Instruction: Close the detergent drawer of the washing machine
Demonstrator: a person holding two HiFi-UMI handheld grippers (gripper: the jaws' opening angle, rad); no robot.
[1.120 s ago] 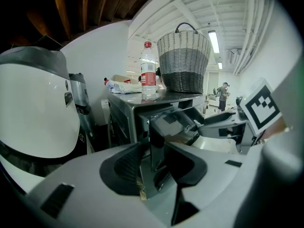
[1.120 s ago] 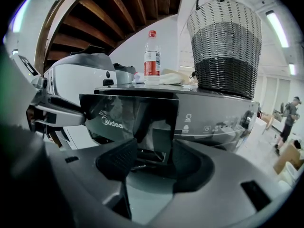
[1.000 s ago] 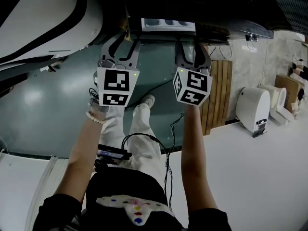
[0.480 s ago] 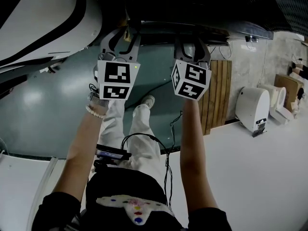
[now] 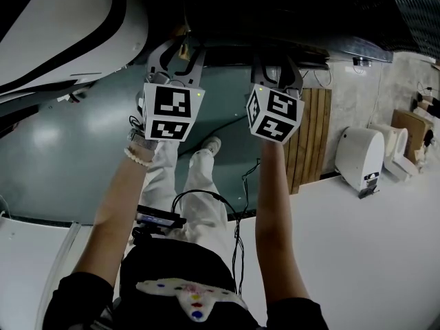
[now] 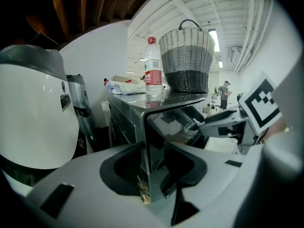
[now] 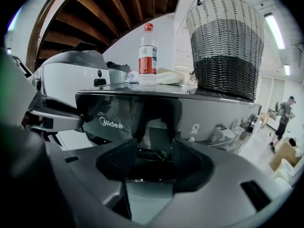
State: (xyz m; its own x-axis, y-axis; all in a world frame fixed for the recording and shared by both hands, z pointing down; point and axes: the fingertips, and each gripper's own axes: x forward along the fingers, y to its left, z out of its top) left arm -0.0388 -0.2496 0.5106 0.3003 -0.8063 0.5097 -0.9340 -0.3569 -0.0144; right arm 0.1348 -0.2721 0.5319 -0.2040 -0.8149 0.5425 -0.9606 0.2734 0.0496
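The washing machine's glossy dark front panel (image 7: 190, 115) carries the drawer face with the Midea logo (image 7: 110, 123), which lies flush with the panel. No tray sticks out in the head view. My right gripper (image 7: 154, 164) is open, its jaws right up against that face. My left gripper (image 6: 153, 169) is open too, and its jaws straddle the machine's left front corner (image 6: 142, 141). In the head view both grippers, left (image 5: 175, 52) and right (image 5: 275, 66), reach under the dark machine front at the top.
On the machine's top stand a water bottle (image 7: 147, 56), a woven basket (image 7: 225, 46) and a white cloth (image 6: 124, 86). A white rounded machine (image 6: 33, 118) stands to the left. A wooden panel (image 5: 313, 136) and a white appliance (image 5: 361, 157) lie to the right.
The white drawer tray that stuck out at the top one second ago has slid in out of sight. Both grippers have moved forward towards the machine.
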